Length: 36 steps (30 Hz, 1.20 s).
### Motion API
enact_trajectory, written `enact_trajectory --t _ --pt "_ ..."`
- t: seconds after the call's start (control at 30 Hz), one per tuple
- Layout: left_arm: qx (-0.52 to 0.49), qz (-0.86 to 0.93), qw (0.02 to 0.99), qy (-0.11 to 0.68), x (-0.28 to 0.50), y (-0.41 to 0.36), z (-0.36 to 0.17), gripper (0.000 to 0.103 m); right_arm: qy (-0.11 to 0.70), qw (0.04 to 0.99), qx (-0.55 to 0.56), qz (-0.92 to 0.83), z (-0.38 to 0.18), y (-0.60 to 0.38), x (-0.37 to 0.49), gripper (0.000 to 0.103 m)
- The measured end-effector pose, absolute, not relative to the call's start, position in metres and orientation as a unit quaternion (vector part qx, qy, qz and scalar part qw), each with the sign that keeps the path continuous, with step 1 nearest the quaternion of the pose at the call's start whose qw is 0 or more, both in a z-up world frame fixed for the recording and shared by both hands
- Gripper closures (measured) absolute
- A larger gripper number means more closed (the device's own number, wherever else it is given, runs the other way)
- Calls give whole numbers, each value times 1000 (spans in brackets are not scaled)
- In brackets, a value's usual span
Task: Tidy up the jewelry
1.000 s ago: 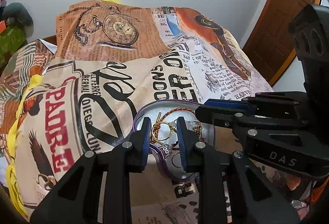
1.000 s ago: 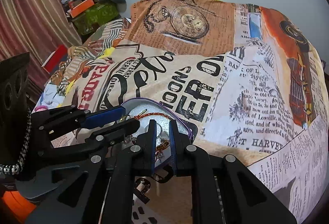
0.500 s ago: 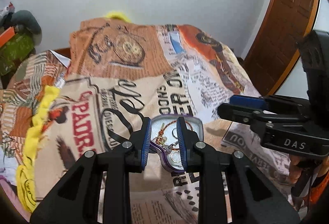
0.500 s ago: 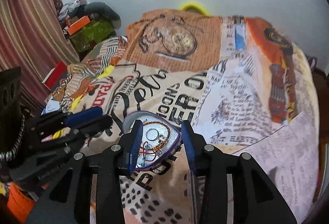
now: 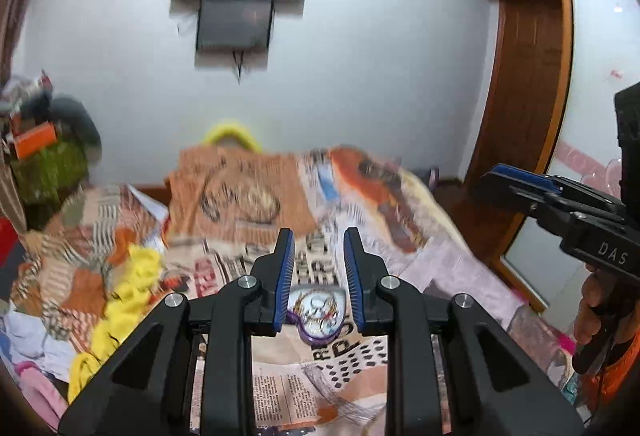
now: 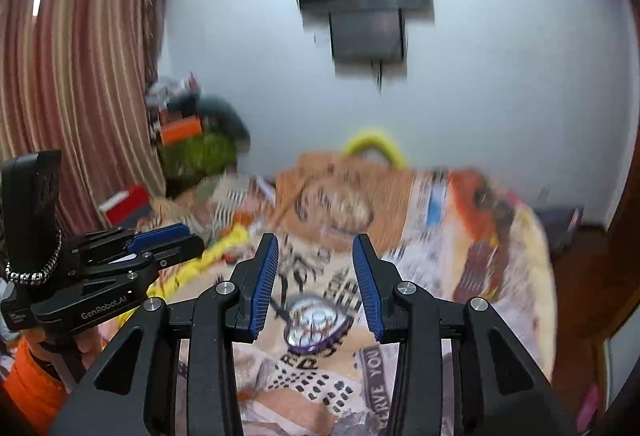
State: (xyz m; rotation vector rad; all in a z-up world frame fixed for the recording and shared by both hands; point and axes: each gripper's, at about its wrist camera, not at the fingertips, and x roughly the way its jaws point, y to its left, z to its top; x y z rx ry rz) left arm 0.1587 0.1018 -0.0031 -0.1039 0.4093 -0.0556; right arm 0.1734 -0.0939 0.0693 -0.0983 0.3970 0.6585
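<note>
We hold both tools above the bed (image 5: 440, 256): left tool (image 5: 319, 268) and right tool (image 6: 315, 276) w/ jaws apart, empty. Heart-shaped jewelry tin (image 6: 316, 324) (chains and rings inside, blurred) lies on the printed bedspread.

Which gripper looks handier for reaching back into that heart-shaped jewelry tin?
Probably the right gripper: nothing sits between its pads, they stand wider apart, and the tin shows whole between them. The left gripper is empty too, but narrower.
</note>
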Motion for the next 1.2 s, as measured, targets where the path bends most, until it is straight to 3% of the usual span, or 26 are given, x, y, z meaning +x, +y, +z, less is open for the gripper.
enact_trajectory --t 0.2,0.27,0.43,0.5,0.67,1.2 --pt "-49 -13 992 119 90 85 23 66 114 941 -29 317 96 -111 106 67" --pt "-44 -2 995 95 70 79 27 57 94 946 -35 307 97 -111 87 61" --pt "-32 27 997 64 41 71 30 25 63 958 -41 275 93 -110 62 25" --pt "-30 37 997 54 33 69 29 11 58 962 -40 262 91 -110 62 18" --pt "-28 51 997 44 16 67 27 5 49 970 -37 234 90 -115 55 0" --pt "-31 59 996 61 10 61 16 5 63 970 -32 231 79 -125 40 0"
